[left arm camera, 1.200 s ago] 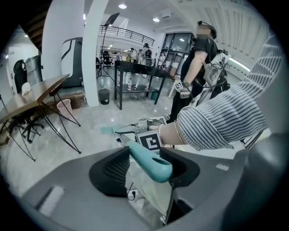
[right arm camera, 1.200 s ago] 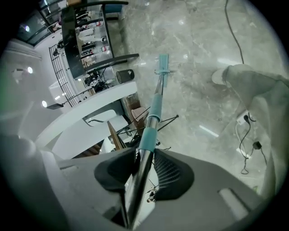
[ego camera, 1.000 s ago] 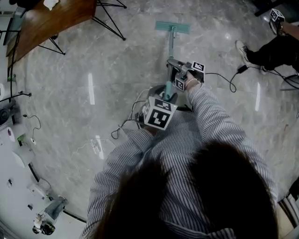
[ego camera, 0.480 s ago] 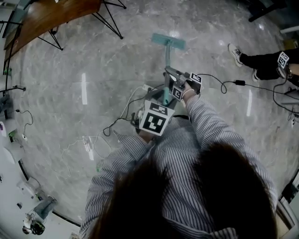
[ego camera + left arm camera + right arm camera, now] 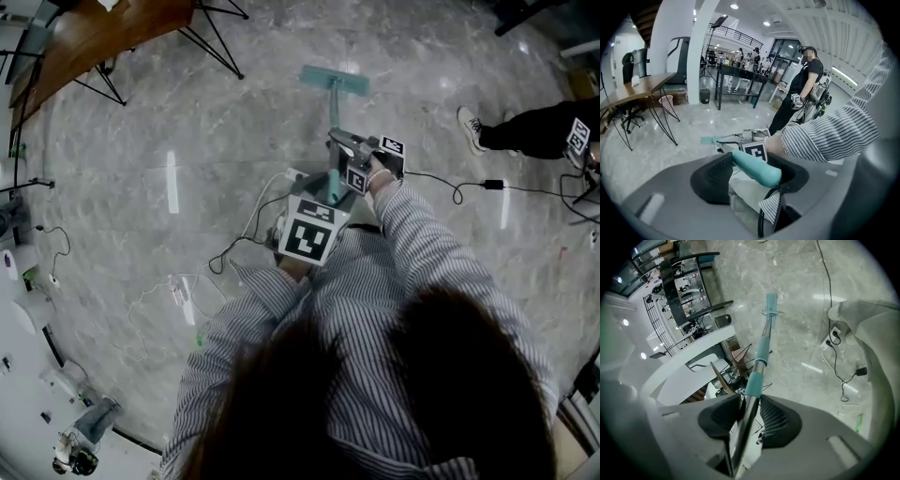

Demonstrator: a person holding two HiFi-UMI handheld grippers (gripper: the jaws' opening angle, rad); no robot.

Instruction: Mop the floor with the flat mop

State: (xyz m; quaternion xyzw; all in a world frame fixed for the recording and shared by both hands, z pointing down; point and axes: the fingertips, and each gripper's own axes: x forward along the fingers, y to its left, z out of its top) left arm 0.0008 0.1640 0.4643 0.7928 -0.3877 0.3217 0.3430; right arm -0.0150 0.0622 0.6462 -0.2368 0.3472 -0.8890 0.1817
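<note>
A flat mop with a teal head rests on the grey marble floor ahead of me; its pole runs back toward my body. My right gripper is shut on the metal part of the pole, and the teal sleeve and the mop head lie beyond the jaws. My left gripper is shut on the teal handle end lower down, closer to me. The right gripper's marker cube shows just past the left jaws.
A wooden table on black legs stands at the far left. Cables and a power strip lie on the floor near my feet. Another person's leg and shoe are at the right, beside a black cable. A person stands nearby.
The mop head and both grippers have shifted slightly left and farther away across the floor. The other person's foot has moved at the right edge.
</note>
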